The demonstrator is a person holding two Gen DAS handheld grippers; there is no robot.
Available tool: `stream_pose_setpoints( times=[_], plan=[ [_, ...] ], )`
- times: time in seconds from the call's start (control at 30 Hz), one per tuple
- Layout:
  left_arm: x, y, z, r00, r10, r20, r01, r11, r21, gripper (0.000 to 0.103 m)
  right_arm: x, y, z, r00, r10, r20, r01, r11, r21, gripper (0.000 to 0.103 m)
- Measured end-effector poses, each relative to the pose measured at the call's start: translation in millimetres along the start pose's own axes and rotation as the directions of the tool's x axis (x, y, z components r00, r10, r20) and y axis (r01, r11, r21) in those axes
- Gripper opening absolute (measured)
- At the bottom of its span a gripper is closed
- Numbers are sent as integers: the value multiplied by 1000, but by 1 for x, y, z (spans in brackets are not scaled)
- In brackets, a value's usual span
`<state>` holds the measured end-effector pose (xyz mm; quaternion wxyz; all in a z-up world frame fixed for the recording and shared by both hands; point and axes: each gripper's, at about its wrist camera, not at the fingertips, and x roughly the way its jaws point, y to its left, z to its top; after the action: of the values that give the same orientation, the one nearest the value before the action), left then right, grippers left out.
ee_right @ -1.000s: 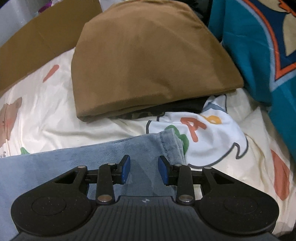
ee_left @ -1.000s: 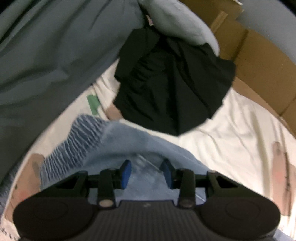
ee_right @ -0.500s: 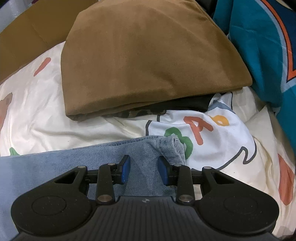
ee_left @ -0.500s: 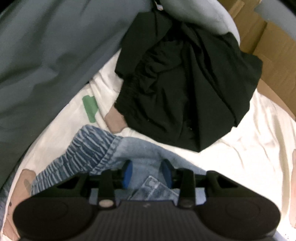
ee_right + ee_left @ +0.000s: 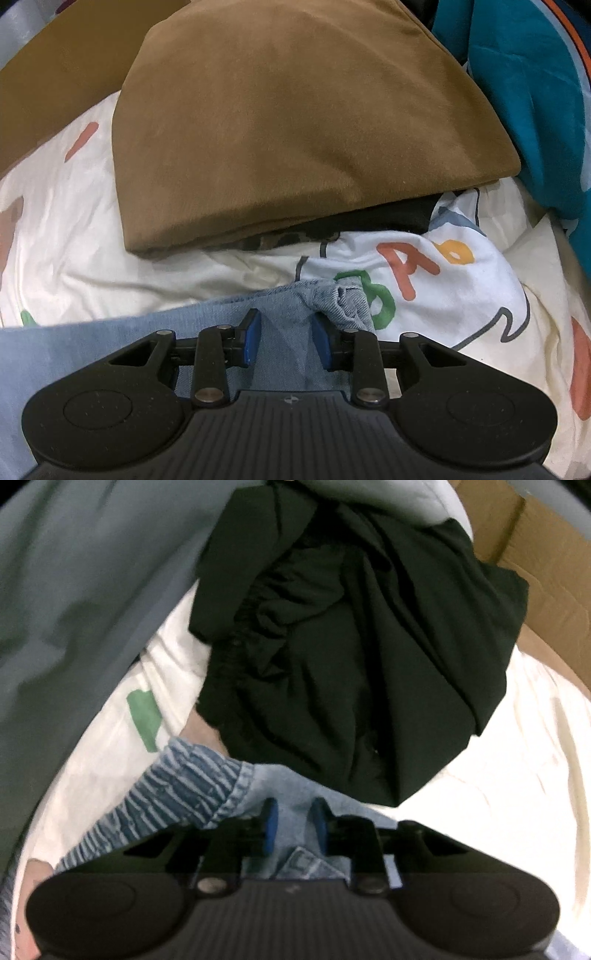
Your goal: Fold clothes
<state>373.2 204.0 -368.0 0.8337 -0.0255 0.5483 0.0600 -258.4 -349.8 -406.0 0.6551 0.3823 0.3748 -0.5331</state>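
Light blue jeans lie across a cream printed bedsheet (image 5: 74,236). In the left wrist view their gathered elastic waistband (image 5: 184,786) sits left of my left gripper (image 5: 294,821). That gripper points steeply down onto the denim (image 5: 291,786) beside it. Its jaws are closing with denim between the blue pads, which do not visibly pinch it. In the right wrist view the leg hem (image 5: 343,299) is bunched against the right pad. My right gripper (image 5: 284,341) is shut on a raised ridge of that denim (image 5: 110,343).
A crumpled black garment (image 5: 351,646) lies just beyond the waistband, with grey-green cloth (image 5: 74,590) to its left and cardboard (image 5: 546,572) at the back right. Ahead of the right gripper is a folded brown garment (image 5: 295,122) on a stack, a white lettered cloth (image 5: 424,266) and a teal garment (image 5: 535,92).
The left gripper has sunk onto the jeans by the waistband and its jaws have narrowed. The right gripper has narrowed slightly, and the hem has bunched more against its right pad.
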Motion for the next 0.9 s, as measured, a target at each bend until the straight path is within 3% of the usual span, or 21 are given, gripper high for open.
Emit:
stream_pose_setpoints(
  times=[0.3,0.53,0.73,0.9],
  plan=[
    [-5,-2,-8,1000,8,12,-8,1000,10,24,3,16,18,998,-26,57,30,996,-83,36],
    [-43,4,-18,997,-56,58,57,998,-9,20,-37,21,20,992,-41,116,57,988,-141,38],
    [-83,-15,-25,992,-100,81,94,993,71,22,-32,5,12,995,-60,84,75,980,-182,39],
    [-105,-55,-40,985,-169,42,161,975,151,22,-16,-7,2,996,-60,63,72,975,-208,39]
  ],
)
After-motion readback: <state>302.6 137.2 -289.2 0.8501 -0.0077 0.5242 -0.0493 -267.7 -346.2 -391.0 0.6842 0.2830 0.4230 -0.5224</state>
